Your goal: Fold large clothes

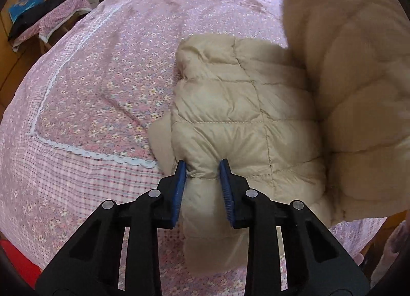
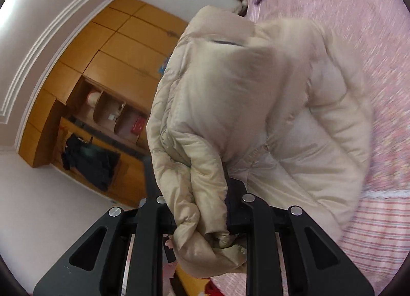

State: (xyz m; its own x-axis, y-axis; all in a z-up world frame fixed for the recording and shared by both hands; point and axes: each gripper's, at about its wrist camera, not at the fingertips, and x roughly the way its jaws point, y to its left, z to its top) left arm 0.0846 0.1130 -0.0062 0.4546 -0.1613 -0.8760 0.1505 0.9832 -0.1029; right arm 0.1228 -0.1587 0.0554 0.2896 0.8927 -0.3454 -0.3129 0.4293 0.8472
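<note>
Beige quilted down is what both my tools have hold of: the puffy jacket [image 1: 246, 116] lies partly on the bed [image 1: 102, 91], over its pink floral cover, near the foot-side edge. My left tool [image 1: 202, 168] is clenched on a padded edge of it, the blue pads [image 1: 181, 180] pressing a roll of fabric between them, low against the bed. My right tool [image 2: 202, 209] grips a thick bunch of the same jacket and holds it lifted, so a large part of the garment hangs in the air above the part resting on the cover. I judge the fold as under way but far from done: one portion looks laid flat, while the raised portion is not yet brought down over it, and I see no neat, compact bundle. Laying that raised half over and squaring the edges is left. A wooden wardrobe [image 2: 102, 65] stands beyond the bed.
</note>
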